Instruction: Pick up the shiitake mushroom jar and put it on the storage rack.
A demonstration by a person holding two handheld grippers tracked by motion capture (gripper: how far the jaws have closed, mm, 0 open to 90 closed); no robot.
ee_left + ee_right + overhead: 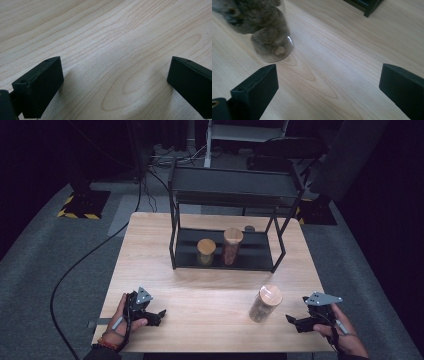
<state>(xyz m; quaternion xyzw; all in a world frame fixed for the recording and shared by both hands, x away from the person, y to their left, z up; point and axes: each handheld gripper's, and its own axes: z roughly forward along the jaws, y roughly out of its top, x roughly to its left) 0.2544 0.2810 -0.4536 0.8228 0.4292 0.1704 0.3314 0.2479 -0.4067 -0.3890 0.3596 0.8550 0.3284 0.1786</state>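
Glass makes the jar (265,303) stiff, smooth and breakable, so it will likely slip under a light pinch and crack if knocked over. It stands upright on the bench (210,290) near the front right, with a wooden lid and brownish contents filling it, probably giving it moderate weight. The right claw (295,321) rests just beside it, jaws spread wide and holding nothing. The left claw (156,315) lies well apart at the front left, also wide open and empty. Taking hold around the mid-body, below the lid, seems safest. Two more jars stand on the black rack (226,256) behind.
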